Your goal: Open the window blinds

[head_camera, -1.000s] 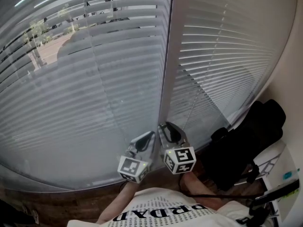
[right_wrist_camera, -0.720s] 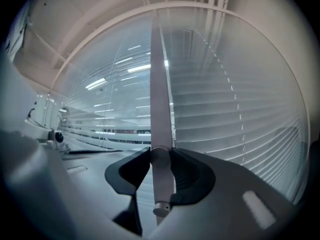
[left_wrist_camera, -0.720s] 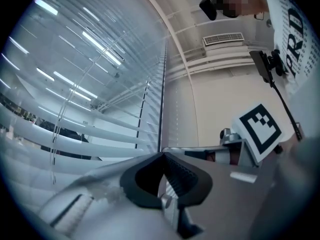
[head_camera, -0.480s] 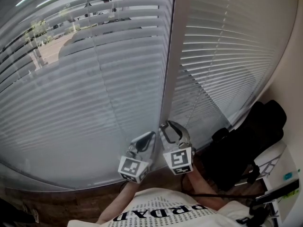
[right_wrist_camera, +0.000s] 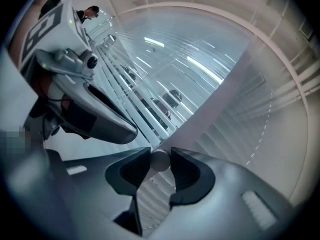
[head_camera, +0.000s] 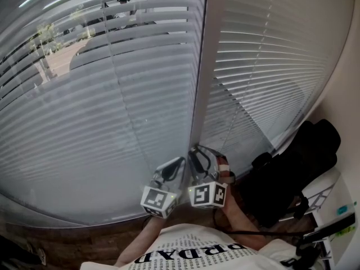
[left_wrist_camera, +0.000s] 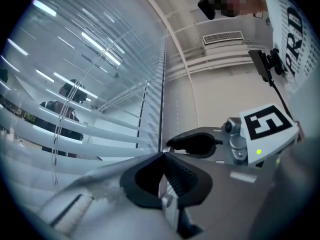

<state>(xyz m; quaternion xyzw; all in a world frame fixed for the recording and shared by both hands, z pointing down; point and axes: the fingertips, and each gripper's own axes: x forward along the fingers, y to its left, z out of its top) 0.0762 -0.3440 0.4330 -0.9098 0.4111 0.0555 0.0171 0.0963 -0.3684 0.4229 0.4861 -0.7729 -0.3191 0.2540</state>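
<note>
Grey slatted blinds (head_camera: 112, 106) cover the left pane, and a second set (head_camera: 264, 66) covers the right pane, with a pale mullion (head_camera: 199, 83) between them. Both grippers sit side by side at the mullion's foot. My right gripper (head_camera: 197, 152) (right_wrist_camera: 160, 160) has the round tilt wand (right_wrist_camera: 160, 161) between its pads; the jaws are closing and both pads touch it. My left gripper (head_camera: 180, 162) (left_wrist_camera: 162, 155) is shut, tips together. A thin dark line (left_wrist_camera: 162, 109) rises from those tips. I cannot tell whether they pinch it.
A black bag (head_camera: 292, 173) lies on the floor at the right, with a white shelf (head_camera: 332, 201) and cables beside it. A beaded cord (head_camera: 233, 122) hangs in front of the right blinds. The person's printed shirt (head_camera: 185, 255) fills the bottom edge.
My right gripper has rolled about its own axis on the wand, so its marker cube shows a different face. The left gripper has stayed still. The slats look unchanged.
</note>
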